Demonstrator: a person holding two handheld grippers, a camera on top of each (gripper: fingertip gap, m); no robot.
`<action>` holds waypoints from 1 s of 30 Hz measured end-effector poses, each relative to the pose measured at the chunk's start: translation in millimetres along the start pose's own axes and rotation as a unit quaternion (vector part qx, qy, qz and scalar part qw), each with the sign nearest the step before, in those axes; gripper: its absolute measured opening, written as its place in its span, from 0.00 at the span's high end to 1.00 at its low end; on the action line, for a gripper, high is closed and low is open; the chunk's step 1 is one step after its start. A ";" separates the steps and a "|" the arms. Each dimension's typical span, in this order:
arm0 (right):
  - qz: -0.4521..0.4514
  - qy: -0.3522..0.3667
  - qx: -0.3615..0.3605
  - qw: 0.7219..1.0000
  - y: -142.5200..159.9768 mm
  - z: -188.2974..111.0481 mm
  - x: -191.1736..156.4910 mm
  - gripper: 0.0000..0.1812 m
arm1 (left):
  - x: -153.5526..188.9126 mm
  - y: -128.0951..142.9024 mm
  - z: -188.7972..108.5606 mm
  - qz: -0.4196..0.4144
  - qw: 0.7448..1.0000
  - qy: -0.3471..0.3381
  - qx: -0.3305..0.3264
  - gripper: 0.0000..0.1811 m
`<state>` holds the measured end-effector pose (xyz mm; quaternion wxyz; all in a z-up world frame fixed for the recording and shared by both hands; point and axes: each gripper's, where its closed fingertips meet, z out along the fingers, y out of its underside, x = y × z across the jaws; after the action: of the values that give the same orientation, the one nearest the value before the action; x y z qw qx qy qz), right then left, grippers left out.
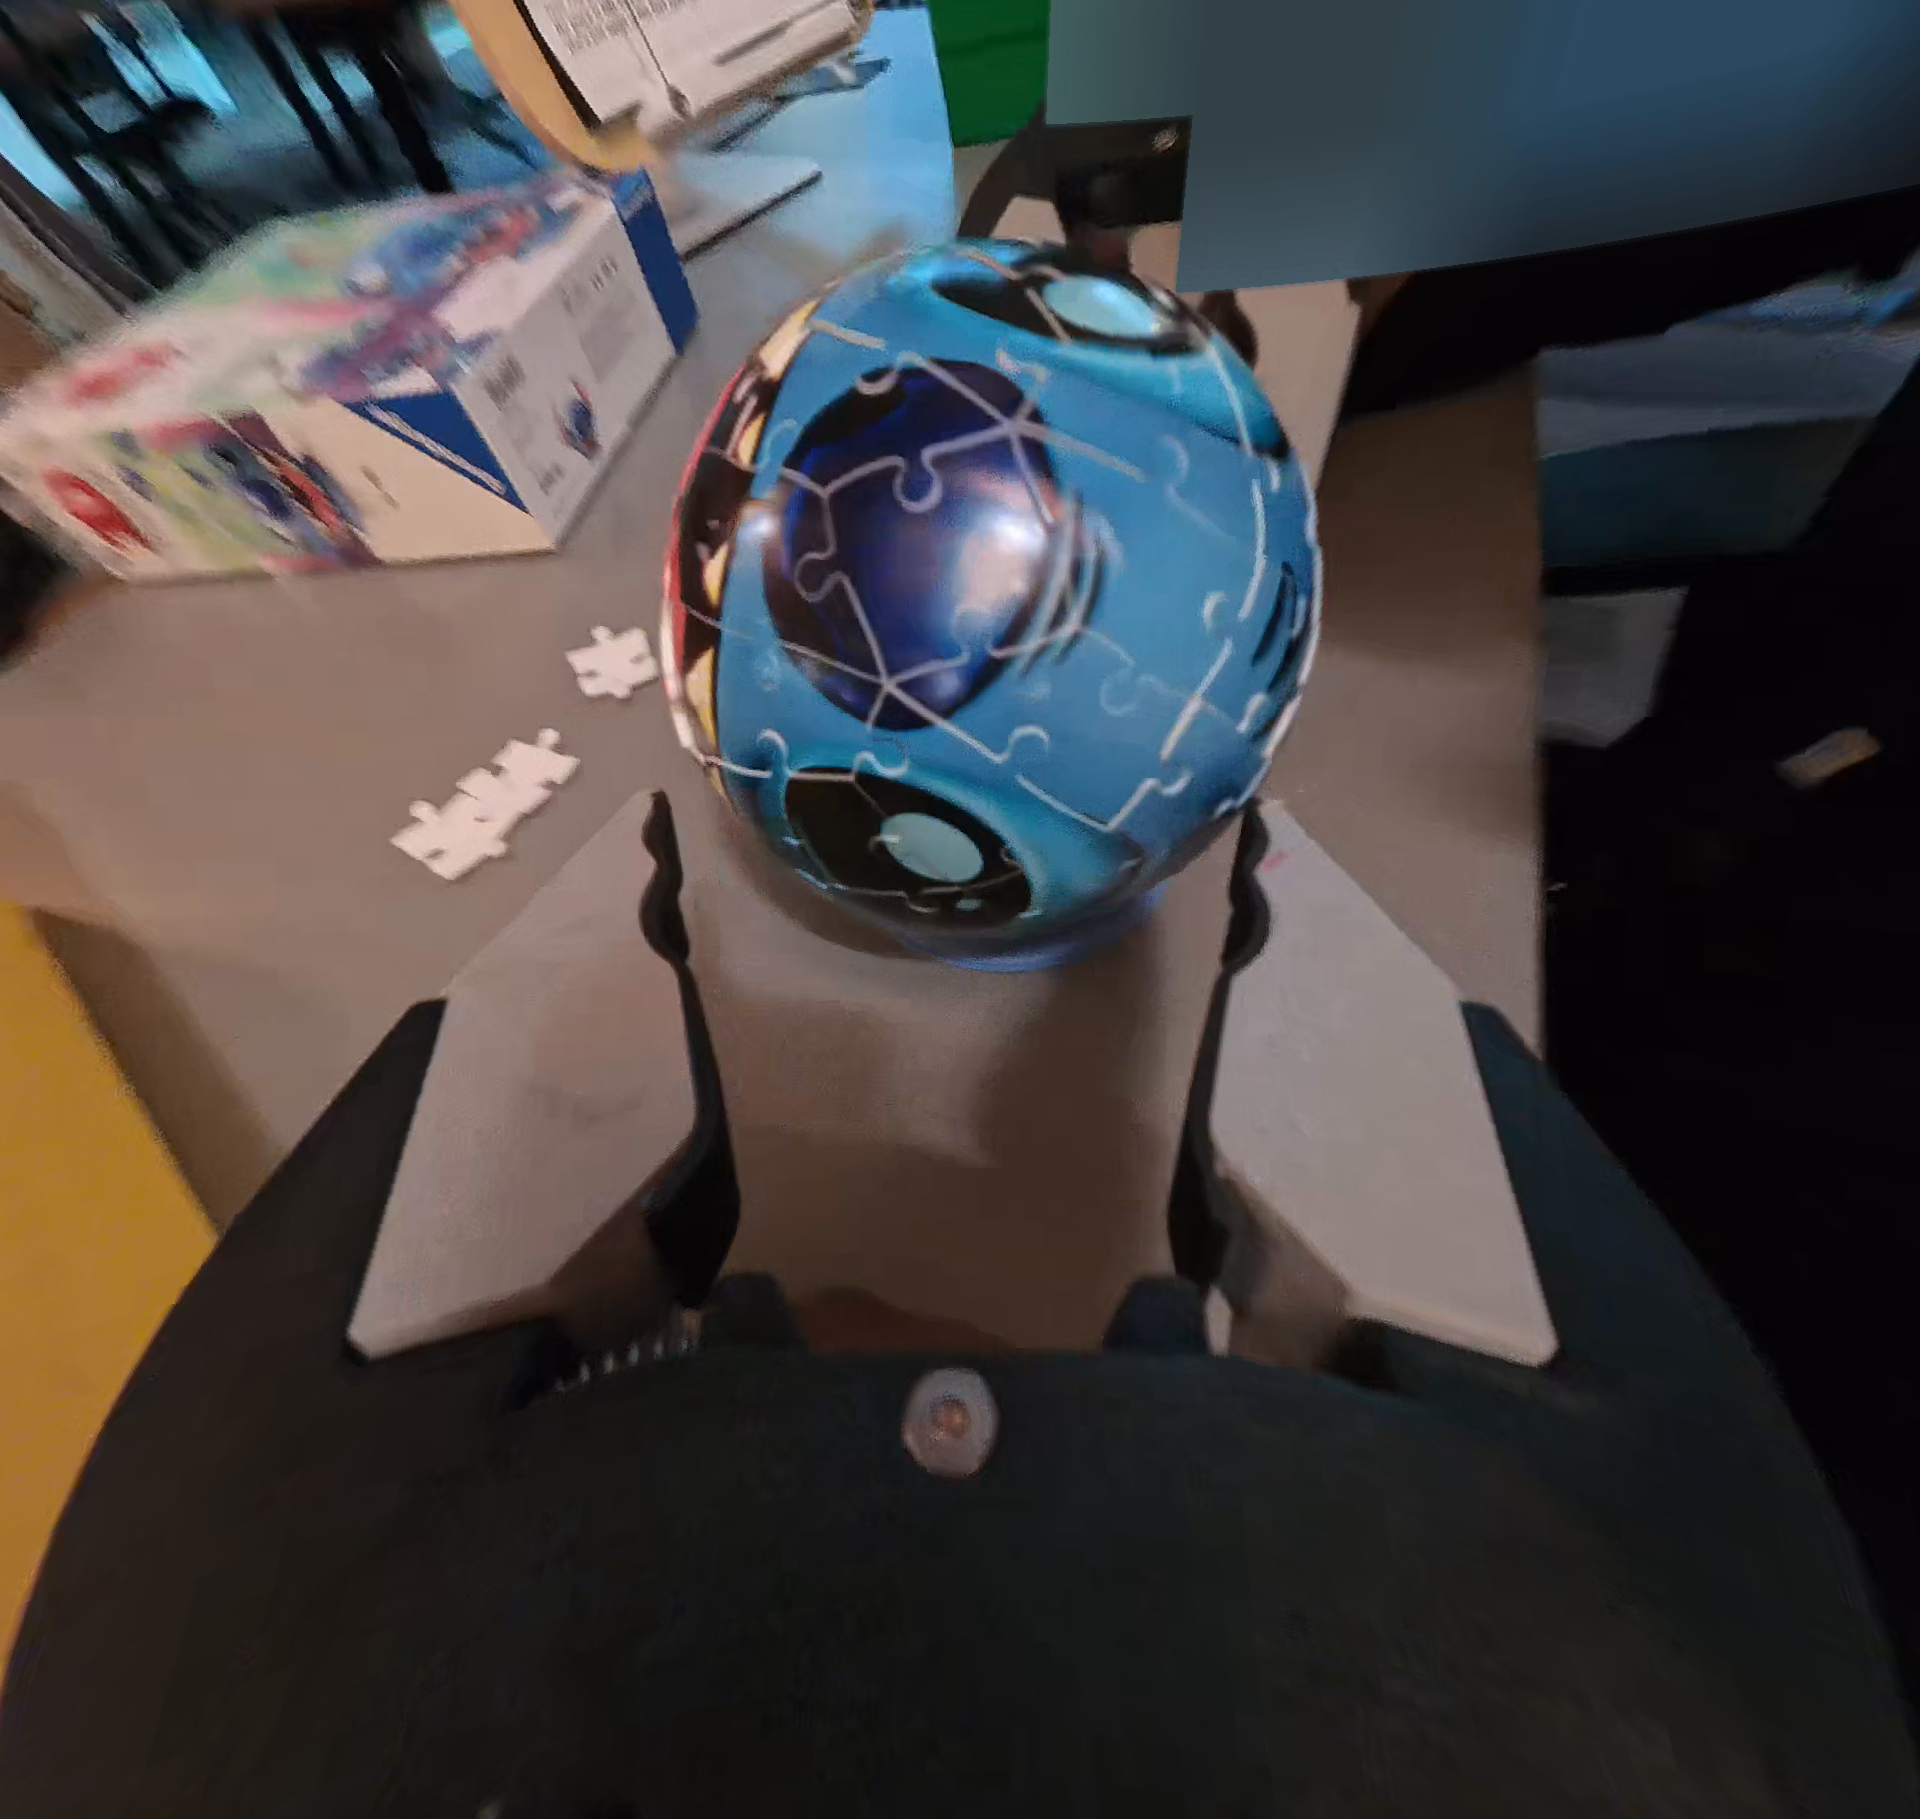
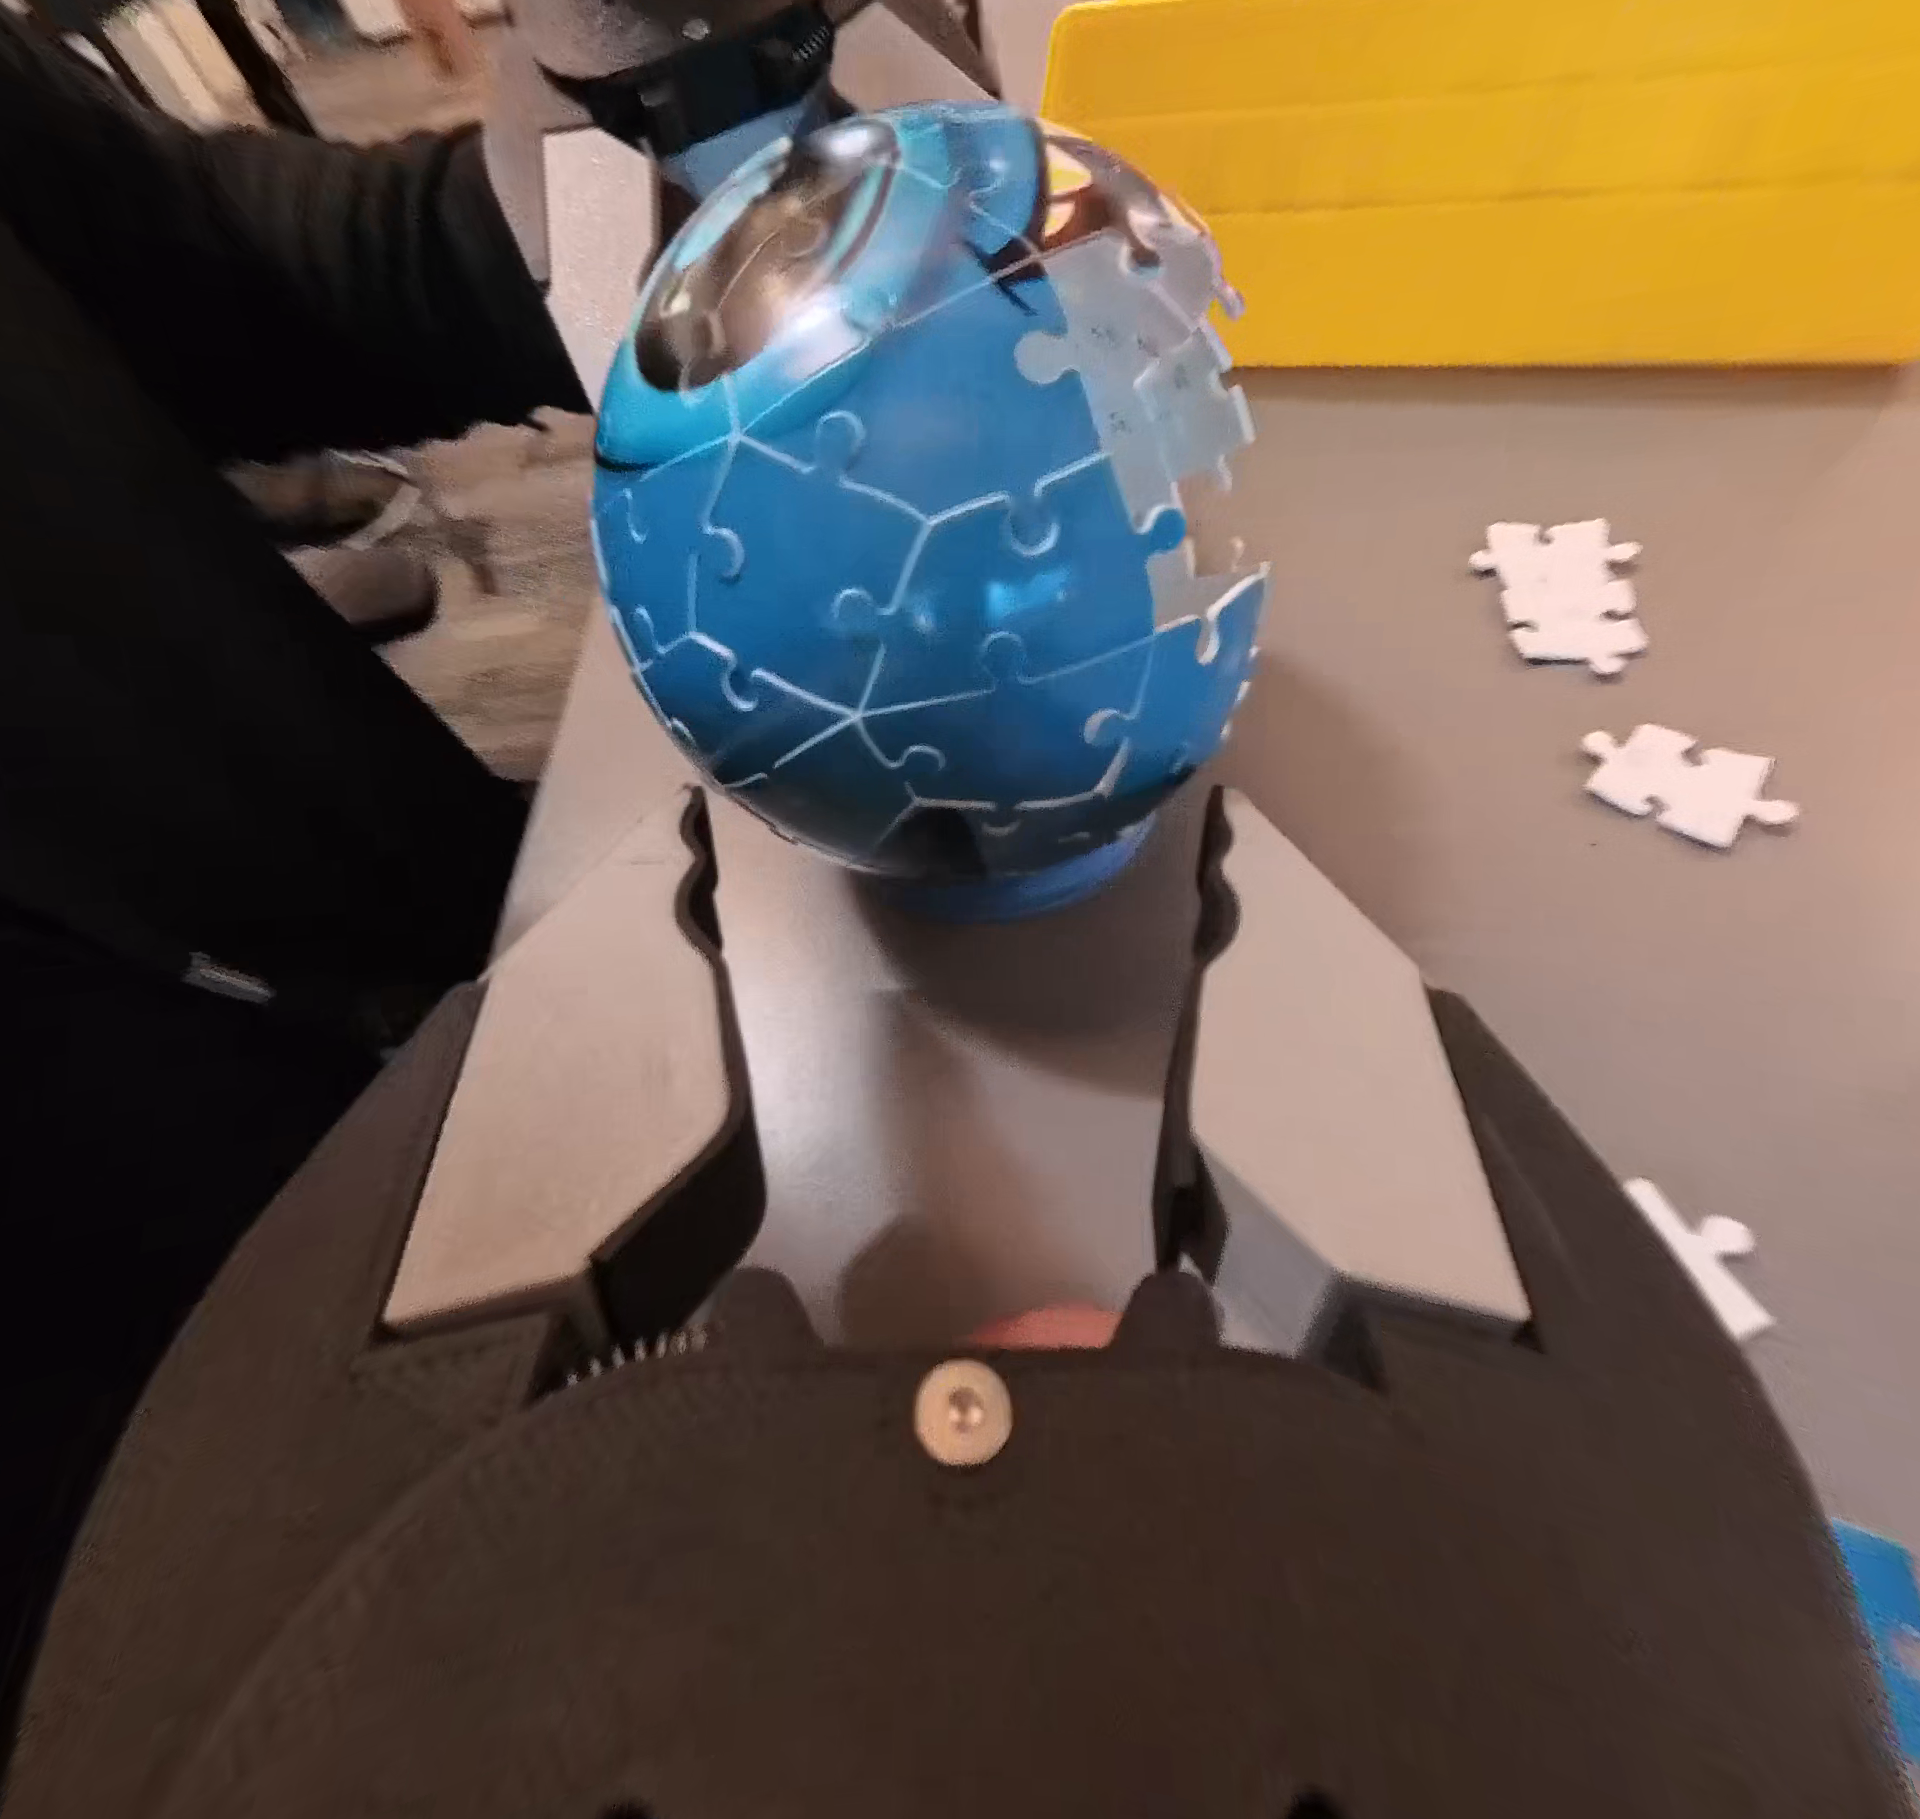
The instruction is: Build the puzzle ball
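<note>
The blue puzzle ball [image 1: 987, 595] stands on a small blue stand [image 1: 1039, 948] on the grey table. My left gripper [image 1: 954, 834] is open and empty, with its fingertips just short of the ball's lower part. In the right wrist view the ball [image 2: 883, 606] shows a gap on its right side, where the white backs of the pieces [image 2: 1174, 387] are visible. My right gripper [image 2: 958, 834] is open and empty, close in front of the ball and its stand [image 2: 1018, 886]. The left gripper [image 2: 707, 34] shows behind the ball.
Loose white pieces lie on the table [image 1: 613, 663] [image 1: 483, 808], and in the right wrist view [image 2: 1564, 595] [image 2: 1683, 782] [image 2: 1704, 1260]. A colourful puzzle box [image 1: 343, 398] stands at far left. A yellow bin [image 2: 1507, 159] stands behind. A person's black sleeve [image 2: 260, 263] is at left.
</note>
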<state>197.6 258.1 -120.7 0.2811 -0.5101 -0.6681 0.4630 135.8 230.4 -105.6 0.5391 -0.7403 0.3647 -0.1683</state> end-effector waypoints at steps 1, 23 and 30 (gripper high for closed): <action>-0.024 0.020 -0.001 0.999 0.8 -0.8 1.3 0.48 | -0.6 1.2 0.1 0.034 0.999 -0.017 0.001 0.43; -0.185 0.165 -0.011 0.969 -7.8 7.9 7.2 0.48 | -4.2 11.1 8.0 0.096 0.993 -0.020 -0.066 0.44; 0.034 0.034 0.008 0.999 -5.2 8.4 2.1 0.48 | -0.8 3.7 4.8 -0.069 0.994 0.041 -0.071 0.45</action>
<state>187.6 257.0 -119.7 0.2916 -0.5459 -0.6364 0.4604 137.0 233.7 -110.6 0.4566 -0.7926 0.3459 -0.2090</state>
